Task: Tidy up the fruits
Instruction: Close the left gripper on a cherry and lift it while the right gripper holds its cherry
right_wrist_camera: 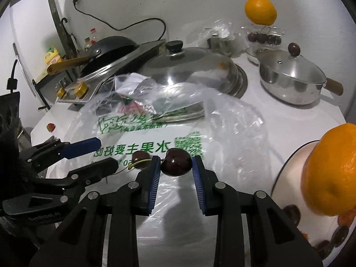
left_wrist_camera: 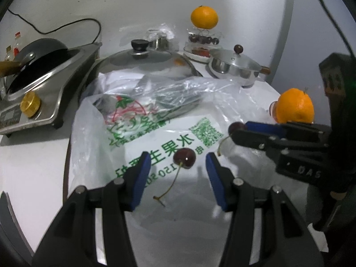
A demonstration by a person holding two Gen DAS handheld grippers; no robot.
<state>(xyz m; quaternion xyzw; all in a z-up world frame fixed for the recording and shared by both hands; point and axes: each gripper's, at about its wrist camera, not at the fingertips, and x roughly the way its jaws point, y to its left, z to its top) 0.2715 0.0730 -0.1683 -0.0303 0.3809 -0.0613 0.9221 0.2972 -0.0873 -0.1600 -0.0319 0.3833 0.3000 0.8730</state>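
2 glossy dark-red cherries lie over a crinkled clear plastic bag with green print, spread on a white countertop against a white wall. Left gripper: jaws released, stemmed cherry between the blue ribbed pads, untouched. Right gripper: jaws clenched on second cherry. A pebbled orange sits nearby.

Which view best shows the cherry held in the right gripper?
The right wrist view: the held cherry sits centred between the right gripper pads, fully visible. The left wrist view shows only a sliver of it at the fingertips, mostly hidden by the fingers.
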